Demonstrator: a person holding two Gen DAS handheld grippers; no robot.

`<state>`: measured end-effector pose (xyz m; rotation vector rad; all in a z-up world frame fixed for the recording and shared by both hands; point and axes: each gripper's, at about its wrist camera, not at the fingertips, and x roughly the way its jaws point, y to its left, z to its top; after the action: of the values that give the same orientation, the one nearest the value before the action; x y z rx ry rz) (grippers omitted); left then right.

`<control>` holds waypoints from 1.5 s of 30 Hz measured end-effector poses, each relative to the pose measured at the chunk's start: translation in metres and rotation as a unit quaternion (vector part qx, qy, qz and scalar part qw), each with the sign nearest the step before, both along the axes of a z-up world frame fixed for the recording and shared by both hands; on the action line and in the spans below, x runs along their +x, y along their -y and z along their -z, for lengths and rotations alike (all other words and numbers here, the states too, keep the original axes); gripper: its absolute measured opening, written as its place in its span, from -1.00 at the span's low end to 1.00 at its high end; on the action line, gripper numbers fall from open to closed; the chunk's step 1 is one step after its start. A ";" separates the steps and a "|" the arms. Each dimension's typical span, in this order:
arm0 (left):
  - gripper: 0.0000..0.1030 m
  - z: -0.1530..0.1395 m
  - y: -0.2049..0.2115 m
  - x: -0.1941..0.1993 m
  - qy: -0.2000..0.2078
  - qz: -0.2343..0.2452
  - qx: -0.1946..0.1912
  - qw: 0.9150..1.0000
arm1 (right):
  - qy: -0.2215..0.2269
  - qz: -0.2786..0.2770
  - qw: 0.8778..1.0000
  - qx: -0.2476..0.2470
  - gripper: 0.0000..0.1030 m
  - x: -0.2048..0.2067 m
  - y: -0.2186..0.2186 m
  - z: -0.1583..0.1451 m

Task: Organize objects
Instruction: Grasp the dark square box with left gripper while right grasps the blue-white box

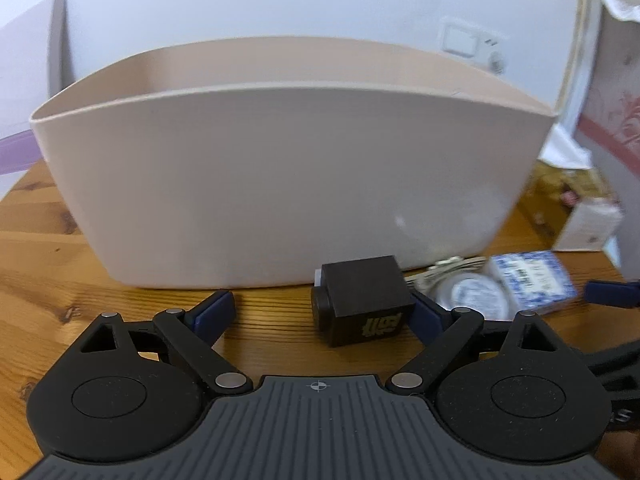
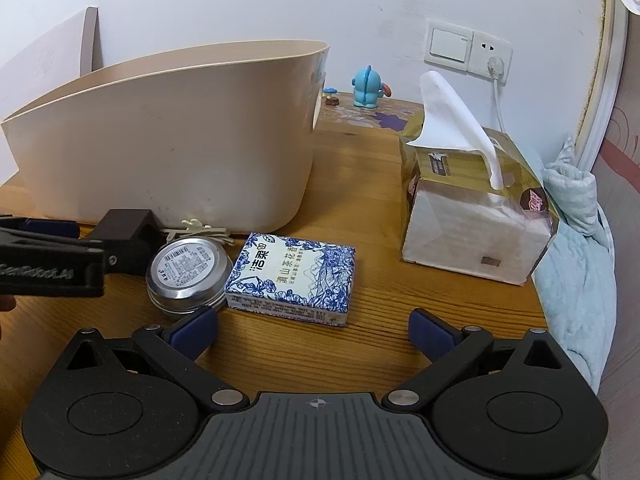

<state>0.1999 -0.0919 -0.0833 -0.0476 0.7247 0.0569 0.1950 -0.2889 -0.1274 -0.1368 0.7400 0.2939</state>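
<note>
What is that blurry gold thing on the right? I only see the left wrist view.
Observer: A tissue box. One tissue sticks up out of its top.
Operator: Is anything hiding behind the bin?
Observer: Yes, a little blue toy stands past it, near the wall.
Operator: Is the right gripper holding something?
Observer: No. It is open and empty, just short of the blue box.
</note>
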 end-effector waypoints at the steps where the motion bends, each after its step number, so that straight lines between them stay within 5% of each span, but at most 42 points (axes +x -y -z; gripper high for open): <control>1: 0.80 0.001 0.002 0.000 0.002 -0.004 0.011 1.000 | 0.000 -0.001 1.000 -0.001 1.00 0.000 0.000 0.000; 10: 0.76 0.005 -0.007 0.000 0.012 0.003 0.017 1.000 | 0.000 0.008 1.000 0.001 1.00 0.008 -0.003 0.000; 16: 0.50 0.005 -0.013 -0.009 0.020 -0.003 0.021 1.000 | 0.001 0.015 1.000 0.007 0.98 0.013 -0.008 0.001; 18: 0.37 0.004 -0.016 -0.010 0.022 -0.003 0.019 1.000 | 0.006 0.022 1.000 0.011 0.83 0.012 -0.009 0.000; 21: 0.18 0.002 -0.020 -0.011 0.022 -0.002 0.018 1.000 | 0.007 0.015 1.000 0.015 0.30 0.009 -0.012 -0.005; 24: -0.08 0.001 -0.022 -0.009 0.025 -0.005 0.016 1.000 | 0.008 0.013 1.000 0.005 0.22 0.006 -0.016 -0.007; 34: -0.12 -0.004 -0.034 -0.014 0.010 -0.001 0.008 1.000 | -0.001 0.020 1.000 0.000 0.20 -0.008 -0.018 -0.010; 45: -0.12 -0.023 -0.055 -0.039 0.020 0.013 0.019 1.000 | 0.010 0.021 0.999 0.050 0.20 -0.030 -0.015 -0.044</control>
<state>0.1608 -0.0368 -0.0599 -0.0026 0.6844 0.0459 0.1647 -0.2738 -0.0835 -0.0307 0.7054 0.2887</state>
